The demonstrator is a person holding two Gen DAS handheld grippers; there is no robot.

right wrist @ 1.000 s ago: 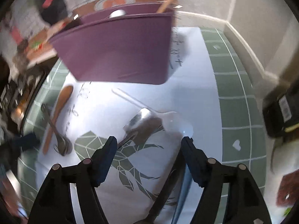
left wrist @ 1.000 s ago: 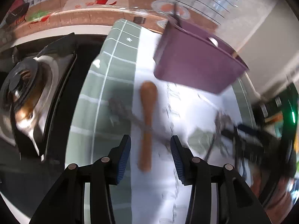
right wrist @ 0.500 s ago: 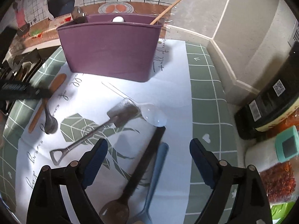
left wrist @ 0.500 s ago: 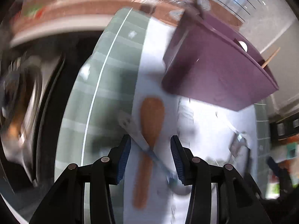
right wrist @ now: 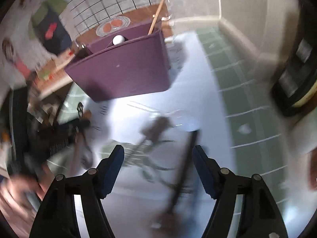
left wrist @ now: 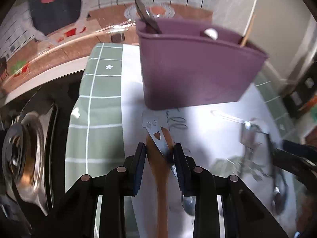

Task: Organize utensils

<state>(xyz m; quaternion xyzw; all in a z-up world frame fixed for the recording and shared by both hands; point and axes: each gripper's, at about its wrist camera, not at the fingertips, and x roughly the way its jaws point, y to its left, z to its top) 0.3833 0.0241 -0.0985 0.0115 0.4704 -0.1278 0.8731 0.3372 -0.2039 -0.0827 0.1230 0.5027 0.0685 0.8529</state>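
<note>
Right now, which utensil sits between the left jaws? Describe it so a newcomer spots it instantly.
Start at the purple utensil caddy standing on the white mat. Just in front of its left corner lies a wooden spoon, bowl toward the caddy, handle running back between the left gripper jaws. It is the only brown wooden piece there; a flat metal utensil with cutout holes crosses over it.

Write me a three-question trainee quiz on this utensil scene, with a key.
1. True or false: the purple holder lies tipped on its side.
2. Pick one: between the pads of the left tongs sits A) a wooden spoon, B) a fork, C) a whisk.
3. Fill in: the metal spoon lies ___ the wooden spoon.

Key: 1 false, it stands upright. 2 A; the jaws have just been closing on it. 3 across.
</note>
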